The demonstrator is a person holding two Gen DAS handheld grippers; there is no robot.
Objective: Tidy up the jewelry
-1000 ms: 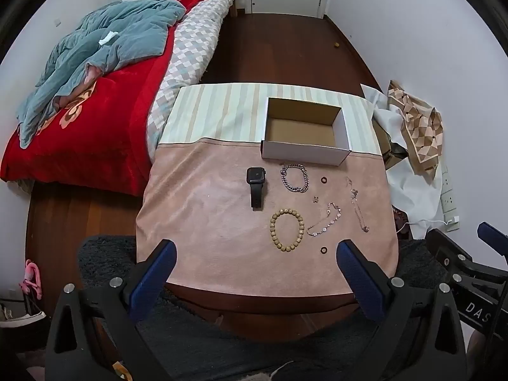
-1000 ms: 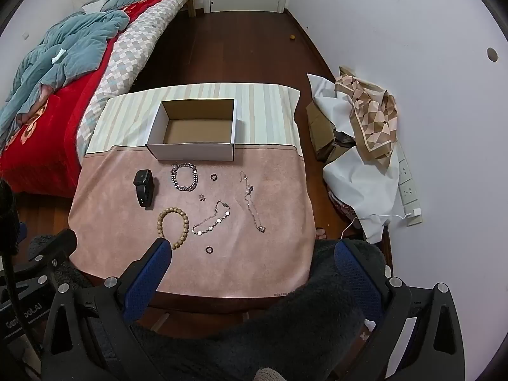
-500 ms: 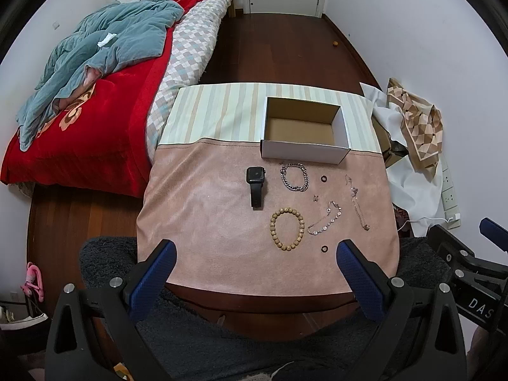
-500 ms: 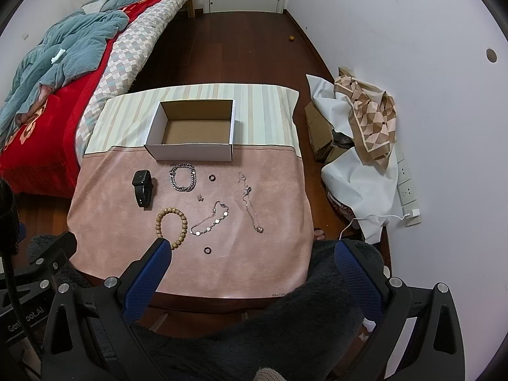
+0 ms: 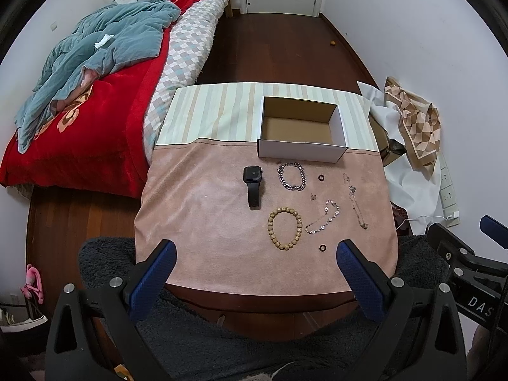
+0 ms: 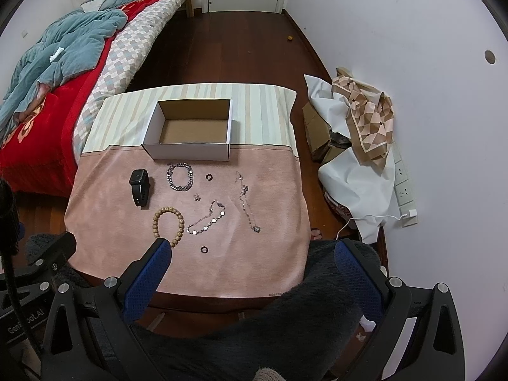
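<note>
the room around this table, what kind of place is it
Most likely a home bedroom: a bed with a red blanket and a rumpled teal quilt stands beside the cloth-covered table, on a dark wooden floor.

White letters "DAS" show on the right claw (image 5: 476, 298) body — the left claw (image 6: 22, 320) reads "GenRobot.AI".
</note>
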